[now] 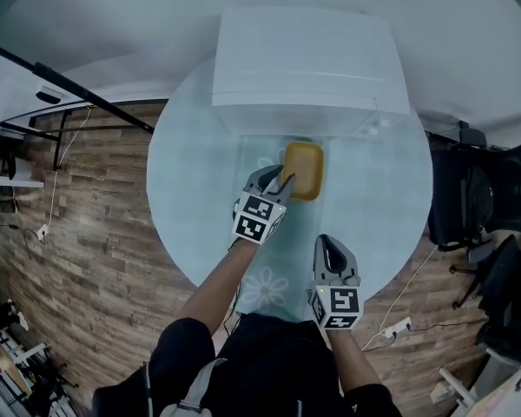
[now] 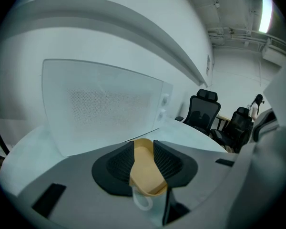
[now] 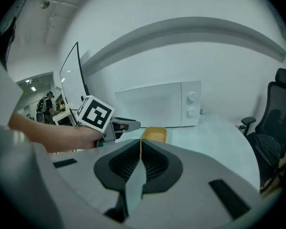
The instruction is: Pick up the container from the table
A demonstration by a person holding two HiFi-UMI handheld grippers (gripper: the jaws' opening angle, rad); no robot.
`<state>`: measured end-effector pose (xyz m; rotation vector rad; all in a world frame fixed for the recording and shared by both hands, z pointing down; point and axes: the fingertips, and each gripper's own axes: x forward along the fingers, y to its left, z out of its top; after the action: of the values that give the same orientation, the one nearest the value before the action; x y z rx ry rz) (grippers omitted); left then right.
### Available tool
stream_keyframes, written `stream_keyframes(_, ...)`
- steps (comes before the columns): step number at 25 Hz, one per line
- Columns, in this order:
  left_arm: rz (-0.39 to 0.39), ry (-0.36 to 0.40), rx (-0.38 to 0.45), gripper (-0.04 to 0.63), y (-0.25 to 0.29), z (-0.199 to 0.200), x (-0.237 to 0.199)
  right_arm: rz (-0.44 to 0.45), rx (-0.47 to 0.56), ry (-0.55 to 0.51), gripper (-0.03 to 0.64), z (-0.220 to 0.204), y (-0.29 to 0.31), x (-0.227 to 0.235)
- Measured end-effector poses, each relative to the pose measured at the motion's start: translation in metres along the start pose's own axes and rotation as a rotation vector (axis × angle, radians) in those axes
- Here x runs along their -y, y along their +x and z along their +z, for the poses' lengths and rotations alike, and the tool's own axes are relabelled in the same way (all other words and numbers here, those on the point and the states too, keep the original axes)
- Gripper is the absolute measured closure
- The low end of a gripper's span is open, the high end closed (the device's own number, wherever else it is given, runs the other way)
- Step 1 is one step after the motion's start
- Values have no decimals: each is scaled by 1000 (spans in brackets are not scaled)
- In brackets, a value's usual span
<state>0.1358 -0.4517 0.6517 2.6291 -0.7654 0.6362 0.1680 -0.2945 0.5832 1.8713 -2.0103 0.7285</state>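
Left gripper view: left gripper (image 2: 144,147) pinches the yellow container (image 2: 145,171) between ribbed black pads (image 2: 119,163), which hide most of it. Head view: the container is smooth and rounded, just before the boxy white microwave (image 1: 308,59) on the round glassy table (image 1: 191,163). Right gripper (image 3: 140,149): jaws together, empty.

Shallow yellow rectangular container (image 1: 303,169) upright on table (image 1: 191,172).

In the head view, the left gripper (image 1: 278,183) hides the near corner of the container (image 1: 305,165); its contents cannot be determined.
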Motion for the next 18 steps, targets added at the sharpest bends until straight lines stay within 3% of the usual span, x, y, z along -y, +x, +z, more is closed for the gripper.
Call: stream_keyframes(18,35,-79,-114,480,42,-50,-28,-36,-51,35,591,-19,1,8)
